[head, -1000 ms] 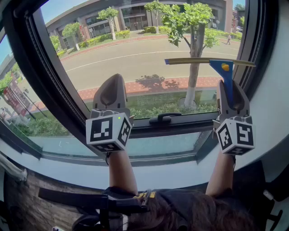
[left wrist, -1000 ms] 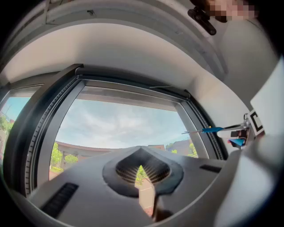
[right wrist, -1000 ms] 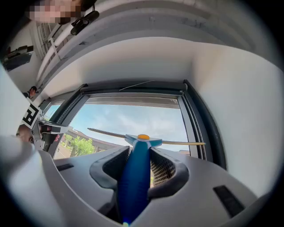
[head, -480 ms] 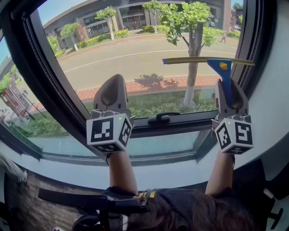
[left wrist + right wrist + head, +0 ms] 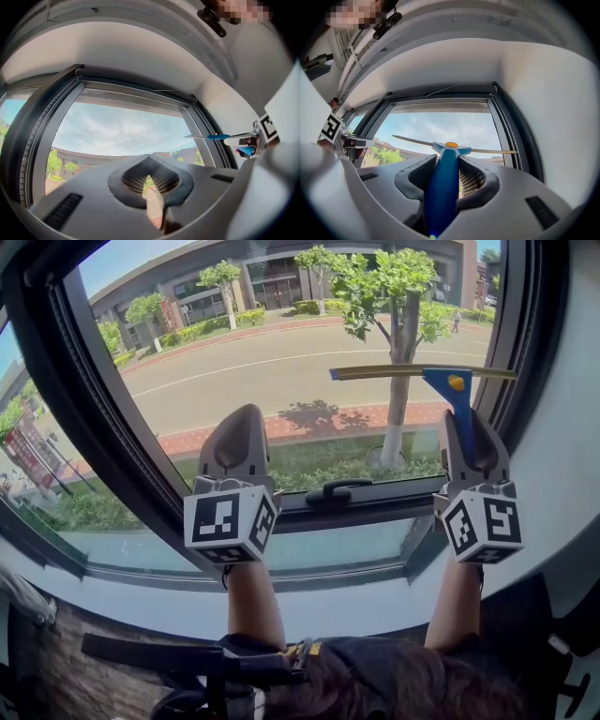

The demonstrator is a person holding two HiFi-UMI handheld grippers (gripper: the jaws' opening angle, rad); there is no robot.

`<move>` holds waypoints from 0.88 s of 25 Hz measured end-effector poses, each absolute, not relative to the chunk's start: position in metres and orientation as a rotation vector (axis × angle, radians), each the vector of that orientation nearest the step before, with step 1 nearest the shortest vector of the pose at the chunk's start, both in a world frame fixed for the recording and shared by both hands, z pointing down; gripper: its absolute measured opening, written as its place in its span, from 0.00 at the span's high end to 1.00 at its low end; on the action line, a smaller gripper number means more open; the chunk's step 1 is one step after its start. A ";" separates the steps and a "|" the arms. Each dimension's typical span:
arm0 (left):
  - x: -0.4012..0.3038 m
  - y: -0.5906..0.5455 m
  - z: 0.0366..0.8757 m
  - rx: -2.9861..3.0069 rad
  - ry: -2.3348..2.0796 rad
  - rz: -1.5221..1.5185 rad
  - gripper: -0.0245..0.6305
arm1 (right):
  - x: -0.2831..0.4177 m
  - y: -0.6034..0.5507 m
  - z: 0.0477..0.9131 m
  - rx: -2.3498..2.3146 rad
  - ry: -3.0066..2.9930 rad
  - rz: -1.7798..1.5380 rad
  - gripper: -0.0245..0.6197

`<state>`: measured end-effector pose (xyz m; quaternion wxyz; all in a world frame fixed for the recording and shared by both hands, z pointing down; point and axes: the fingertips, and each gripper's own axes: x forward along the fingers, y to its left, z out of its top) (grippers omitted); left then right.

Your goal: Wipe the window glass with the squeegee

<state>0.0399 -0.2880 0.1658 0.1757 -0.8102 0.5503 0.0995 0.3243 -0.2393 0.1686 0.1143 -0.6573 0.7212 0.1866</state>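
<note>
The lower handle of the squeegee [image 5: 450, 382] disappears between the jaws of the right gripper [image 5: 469, 423]. In the right gripper view its end runs off the bottom edge. Whether its blade touches the window glass [image 5: 281, 352] cannot be told. The marker cubes [image 5: 230, 519] hide the person's hands. The window frame [image 5: 127, 442] is cut off at the top and left. A figure on the far pavement [image 5: 457, 322] is too small to make out.

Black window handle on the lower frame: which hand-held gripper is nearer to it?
Left. The left hand-held gripper is just left of the black window handle, jaws shut on nothing. The right hand-held gripper, shut on the squeegee, is farther off to its right.
</note>
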 end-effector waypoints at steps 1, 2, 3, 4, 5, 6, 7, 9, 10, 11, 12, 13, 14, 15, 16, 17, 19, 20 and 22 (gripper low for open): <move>0.041 -0.288 0.166 -2.295 1.555 0.278 0.96 | 0.325 -0.239 0.169 -1.929 2.111 0.545 0.74; 0.042 -0.287 0.167 -2.298 1.552 0.276 0.96 | 0.326 -0.239 0.169 -1.932 2.110 0.545 0.74; 0.044 -0.287 0.168 -2.305 1.547 0.278 0.96 | 0.327 -0.239 0.170 -1.934 2.109 0.544 0.74; 0.044 -0.288 0.168 -2.316 1.543 0.284 0.96 | 0.327 -0.240 0.170 -1.935 2.110 0.542 0.74; 0.045 -0.289 0.169 -2.327 1.539 0.290 0.96 | 0.327 -0.240 0.171 -1.935 2.111 0.540 0.74; 0.046 -0.290 0.169 -2.334 1.538 0.292 0.96 | 0.326 -0.241 0.171 -1.935 2.111 0.539 0.74; 0.046 -0.291 0.170 -2.336 1.538 0.289 0.96 | 0.325 -0.242 0.170 -1.935 2.112 0.539 0.74; 0.046 -0.293 0.171 -2.339 1.537 0.282 0.96 | 0.324 -0.243 0.169 -1.927 2.117 0.537 0.74; 0.047 -0.292 0.172 -2.343 1.534 0.282 0.96 | 0.324 -0.244 0.168 -1.923 2.118 0.534 0.74; 0.047 -0.292 0.173 -2.347 1.532 0.283 0.96 | 0.324 -0.244 0.167 -1.921 2.119 0.533 0.74; 0.047 -0.292 0.174 -2.349 1.531 0.282 0.96 | 0.324 -0.244 0.166 -1.921 2.118 0.536 0.74; 0.048 -0.292 0.174 -2.347 1.531 0.279 0.96 | 0.324 -0.245 0.165 -1.921 2.117 0.539 0.74; 0.048 -0.293 0.174 -2.346 1.531 0.275 0.96 | 0.324 -0.247 0.162 -1.921 2.117 0.541 0.74; 0.048 -0.293 0.174 -2.345 1.530 0.273 0.96 | 0.325 -0.248 0.160 -1.922 2.118 0.545 0.74; 0.048 -0.293 0.174 -2.346 1.528 0.273 0.96 | 0.325 -0.250 0.157 -1.925 2.117 0.551 0.74; 0.048 -0.293 0.174 -2.346 1.528 0.274 0.96 | 0.326 -0.252 0.153 -1.929 2.115 0.560 0.74; 0.047 -0.294 0.174 -2.341 1.528 0.271 0.96 | 0.327 -0.256 0.145 -1.932 2.103 0.579 0.74; 0.047 -0.295 0.172 -2.337 1.525 0.266 0.96 | 0.328 -0.257 0.139 -1.932 2.093 0.588 0.74; 0.047 -0.297 0.169 -2.326 1.520 0.256 0.96 | 0.332 -0.259 0.127 -1.931 2.067 0.607 0.74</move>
